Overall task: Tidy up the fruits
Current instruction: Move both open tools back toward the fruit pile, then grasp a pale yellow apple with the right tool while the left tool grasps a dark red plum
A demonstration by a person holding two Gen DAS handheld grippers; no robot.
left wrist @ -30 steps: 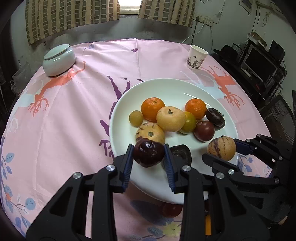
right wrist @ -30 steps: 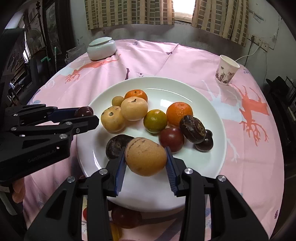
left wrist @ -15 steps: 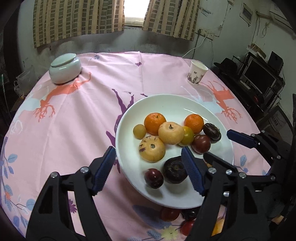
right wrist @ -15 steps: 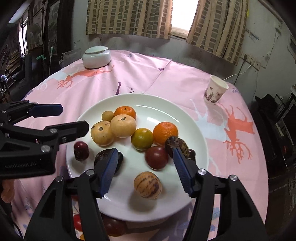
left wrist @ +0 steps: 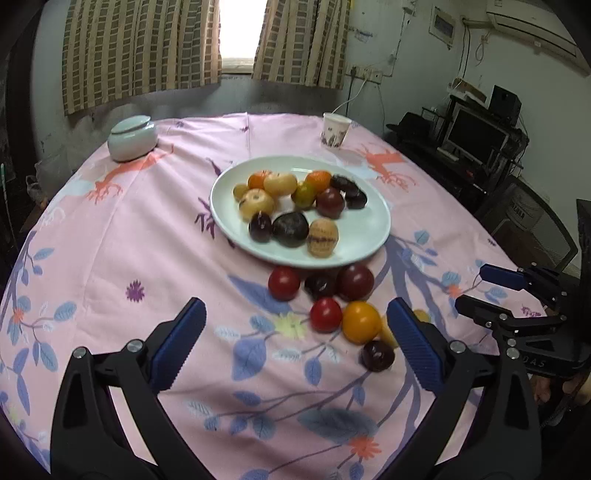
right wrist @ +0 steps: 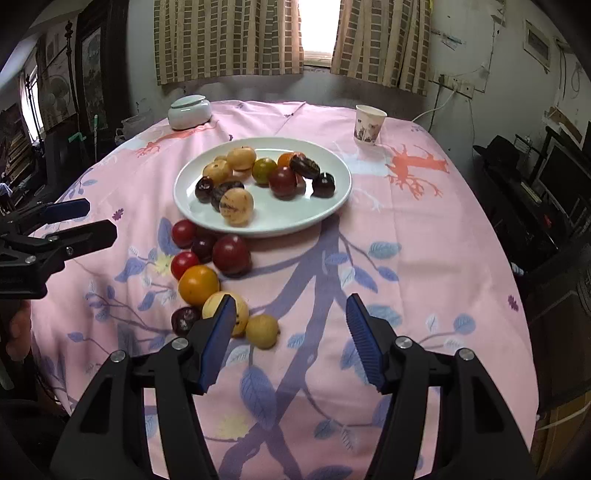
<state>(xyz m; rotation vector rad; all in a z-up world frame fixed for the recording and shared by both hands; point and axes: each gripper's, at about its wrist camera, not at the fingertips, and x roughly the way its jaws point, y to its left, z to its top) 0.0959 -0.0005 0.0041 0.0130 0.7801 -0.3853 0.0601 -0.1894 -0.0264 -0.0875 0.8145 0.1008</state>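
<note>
Round table (left wrist: 110,258) under pink printed cloth. Behind it, grey wall (left wrist: 236,92) with bright window (left wrist: 242,29) between checked curtains (left wrist: 140,48). Socket (left wrist: 364,74) with cable on wall. Desk with monitor (left wrist: 476,138) at right. Daylight only.

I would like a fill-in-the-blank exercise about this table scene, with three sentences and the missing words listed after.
1. The white plate of fruit stands on a tablecloth whose main colour is ____.
2. The orange-yellow fruit lies on the cloth, not on the ____.
3. Between the pads of the right gripper there is ____ fruit, and the same is true of the left gripper, whose jaws are opening.

Missing words: pink; plate; no
</note>
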